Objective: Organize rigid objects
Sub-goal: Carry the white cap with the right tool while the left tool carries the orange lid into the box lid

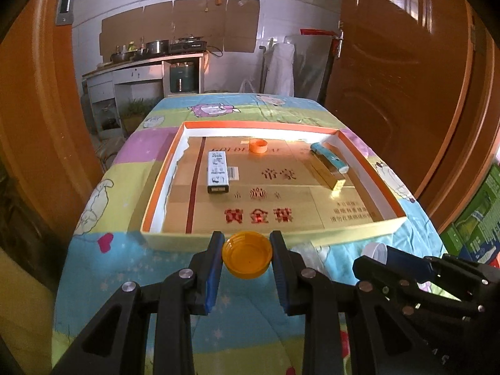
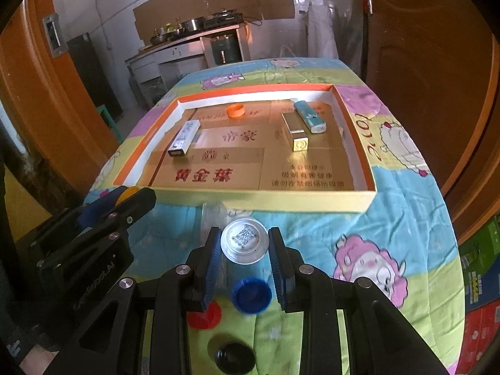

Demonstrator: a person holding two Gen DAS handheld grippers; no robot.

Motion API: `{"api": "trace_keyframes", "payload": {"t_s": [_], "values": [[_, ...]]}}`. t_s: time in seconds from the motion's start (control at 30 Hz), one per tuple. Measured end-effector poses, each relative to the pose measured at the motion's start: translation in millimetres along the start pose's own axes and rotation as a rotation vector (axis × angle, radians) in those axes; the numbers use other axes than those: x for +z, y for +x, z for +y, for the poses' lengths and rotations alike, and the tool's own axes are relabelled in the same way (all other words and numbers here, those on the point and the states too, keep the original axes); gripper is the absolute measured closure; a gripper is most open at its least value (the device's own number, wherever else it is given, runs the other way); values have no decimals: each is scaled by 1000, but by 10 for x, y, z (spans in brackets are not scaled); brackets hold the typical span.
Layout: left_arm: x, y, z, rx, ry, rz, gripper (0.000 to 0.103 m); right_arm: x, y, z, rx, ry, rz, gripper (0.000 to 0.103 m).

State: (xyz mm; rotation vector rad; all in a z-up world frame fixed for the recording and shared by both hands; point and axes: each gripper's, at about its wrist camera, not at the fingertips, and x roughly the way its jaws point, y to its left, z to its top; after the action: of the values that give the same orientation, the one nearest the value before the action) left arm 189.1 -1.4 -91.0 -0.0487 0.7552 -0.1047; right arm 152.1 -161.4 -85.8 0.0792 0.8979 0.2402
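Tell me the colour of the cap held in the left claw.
Yellow-orange round plastic cap, clearest in the left wrist view.

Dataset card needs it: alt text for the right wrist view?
The right gripper holds a white cap with a QR code, above a cartoon-print cloth. Blue, red and black caps lie below; ahead, a shallow orange-rimmed box holds small packages.

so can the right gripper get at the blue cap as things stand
Probably not yet: the right gripper is shut on a white cap, though the blue cap lies uncovered just below its fingers.
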Motion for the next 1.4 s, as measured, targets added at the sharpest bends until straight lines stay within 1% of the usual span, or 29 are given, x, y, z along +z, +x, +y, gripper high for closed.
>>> {"api": "trace_keyframes", "payload": {"t_s": [0.6, 1.0, 1.4], "values": [[446, 361, 2, -14, 0, 16, 73, 522, 347, -46, 10, -7, 11, 72], [861, 725, 5, -5, 9, 43, 73, 858, 649, -145, 4, -9, 48, 72], [1050, 1065, -32, -15, 26, 76, 73, 1033, 955, -222, 1, -8, 89, 72]]}}
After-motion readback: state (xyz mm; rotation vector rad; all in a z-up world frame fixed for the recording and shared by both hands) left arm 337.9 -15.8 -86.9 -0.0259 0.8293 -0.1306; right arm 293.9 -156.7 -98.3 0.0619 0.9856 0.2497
